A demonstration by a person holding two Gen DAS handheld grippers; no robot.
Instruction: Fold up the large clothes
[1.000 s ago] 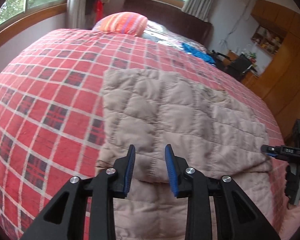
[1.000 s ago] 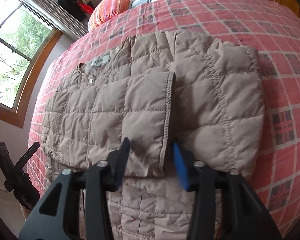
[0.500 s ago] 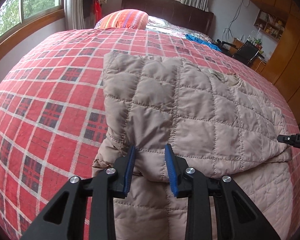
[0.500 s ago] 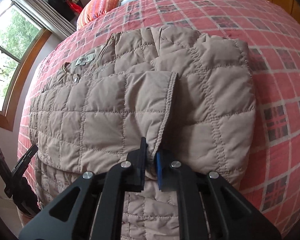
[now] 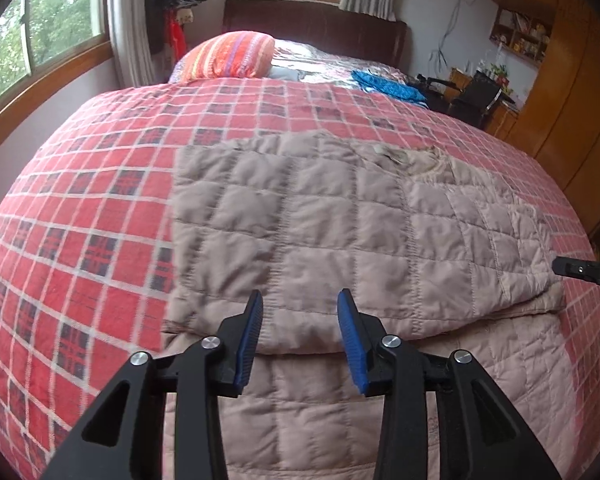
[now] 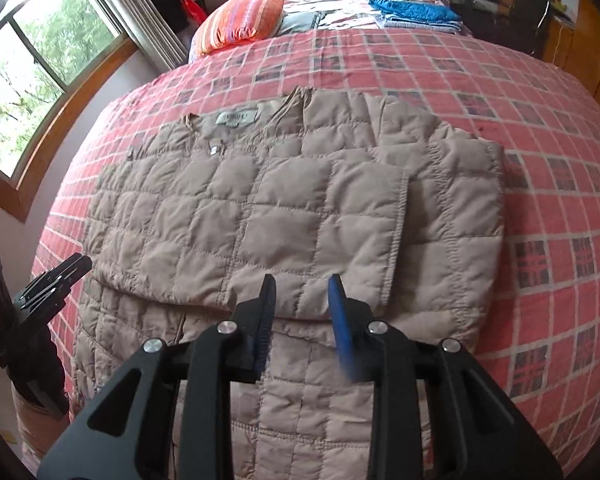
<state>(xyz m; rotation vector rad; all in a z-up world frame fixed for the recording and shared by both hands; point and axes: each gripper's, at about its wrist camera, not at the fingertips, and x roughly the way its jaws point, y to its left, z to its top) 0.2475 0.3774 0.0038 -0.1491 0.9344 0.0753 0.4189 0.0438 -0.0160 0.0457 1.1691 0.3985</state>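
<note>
Both sets of jaws are standing apart and gripping nothing: the left gripper (image 5: pixel 300 336) is hovering with a wide gap over the near left edge of the folded layer, and the right gripper (image 6: pixel 302 320) is hovering with a somewhat narrower gap over the same edge further right, its blue pad motion-blurred. Directly ahead, the quilted beige jacket (image 6: pixel 252 216) is lying flat on the red plaid bedspread (image 5: pixel 80 216), collar and neck label (image 6: pixel 236 117) pointing toward the headboard. Its sleeves are resting folded in across the body, one cuff edge (image 6: pixel 398 236) running down the middle, so the side folds appear complete. The lower part of the jacket is extending toward the grippers and hanging over the bed's near edge, unfolded; judging from this, the lengthwise fold of the hem up toward the collar is remaining. Farther off, a striped pillow (image 5: pixel 228 56) and blue cloth (image 6: pixel 414 10) are lying near the headboard.
</note>
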